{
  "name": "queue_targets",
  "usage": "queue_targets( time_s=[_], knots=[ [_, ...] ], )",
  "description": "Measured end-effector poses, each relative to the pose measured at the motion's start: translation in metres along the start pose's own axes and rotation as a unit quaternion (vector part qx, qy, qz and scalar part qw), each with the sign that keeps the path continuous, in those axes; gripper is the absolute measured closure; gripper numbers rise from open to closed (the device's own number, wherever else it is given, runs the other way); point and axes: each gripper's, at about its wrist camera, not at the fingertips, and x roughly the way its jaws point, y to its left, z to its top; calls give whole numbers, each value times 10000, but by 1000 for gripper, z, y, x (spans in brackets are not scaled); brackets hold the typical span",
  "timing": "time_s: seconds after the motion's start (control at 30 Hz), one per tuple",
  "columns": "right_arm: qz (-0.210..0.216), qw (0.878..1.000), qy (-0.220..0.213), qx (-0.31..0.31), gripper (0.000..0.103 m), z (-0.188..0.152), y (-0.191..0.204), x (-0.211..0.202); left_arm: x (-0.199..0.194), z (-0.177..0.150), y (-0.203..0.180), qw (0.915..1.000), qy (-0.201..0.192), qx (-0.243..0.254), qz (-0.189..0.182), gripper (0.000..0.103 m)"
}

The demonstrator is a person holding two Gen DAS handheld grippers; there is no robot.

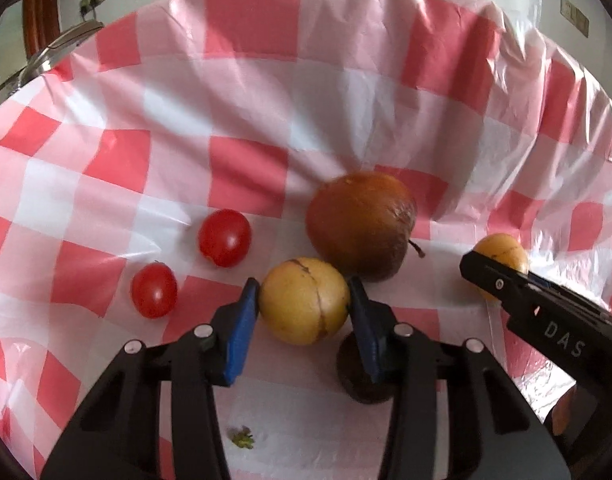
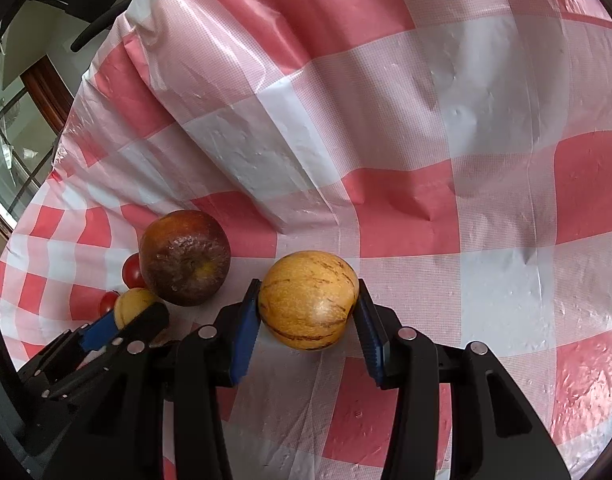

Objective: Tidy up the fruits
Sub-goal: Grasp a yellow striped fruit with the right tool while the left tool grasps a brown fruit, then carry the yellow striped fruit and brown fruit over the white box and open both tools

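Yellow, smooth and round, each small fruit sits between blue pads: the left tool [image 1: 304,306] closed on one yellow fruit [image 1: 302,306], the right tool [image 2: 307,308] closed on the streaked yellow fruit [image 2: 307,300], both mid-desk. Either may slip on the glossy plastic cloth [image 1: 246,120] and roll into the wrinkled brown apple [image 1: 361,226].

Yellow fruit [image 1: 304,305] between left tool [image 1: 304,304] pads, beside brown apple [image 1: 361,226].

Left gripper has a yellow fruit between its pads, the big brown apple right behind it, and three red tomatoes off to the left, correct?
Not quite: the left wrist view shows two tomatoes, not three. The left gripper does grip the yellow fruit, with the brown apple right behind.
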Motion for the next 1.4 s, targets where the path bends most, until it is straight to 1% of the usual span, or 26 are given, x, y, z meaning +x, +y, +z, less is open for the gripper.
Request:
queue_targets(
  time_s=[0.13,0.23,0.5,0.9,1.1,1.17,1.3,1.37,1.4],
  knots=[
    [10,10000,0,10,58,0,0,0,-18,3,3,9995,-265,-74,138,58],
    [10,10000,1,11,58,0,0,0,-22,2,2,9992,-336,-70,194,58],
    [7,10000,-2,18,58,0,0,0,-27,3,-1,9993,-300,-69,193,58],
    [12,10000,-3,24,58,0,0,0,-23,4,6,9993,-311,-94,207,58],
    [138,9999,-16,86,58,0,-3,0,-28,6,8,9988,-349,-210,265,58],
    [173,9997,-93,140,58,1,-5,-2,-36,2,15,9984,-305,-372,302,58],
    [237,9993,-245,153,58,-1,-5,-9,-60,-18,32,9974,-171,-560,409,58],
    [116,9996,-224,152,58,-3,-2,-12,-84,-34,48,9965,-146,-680,472,58],
    [-17,9996,-204,189,58,-8,1,-18,-100,-44,59,9957,-170,-743,519,58]
  ],
)
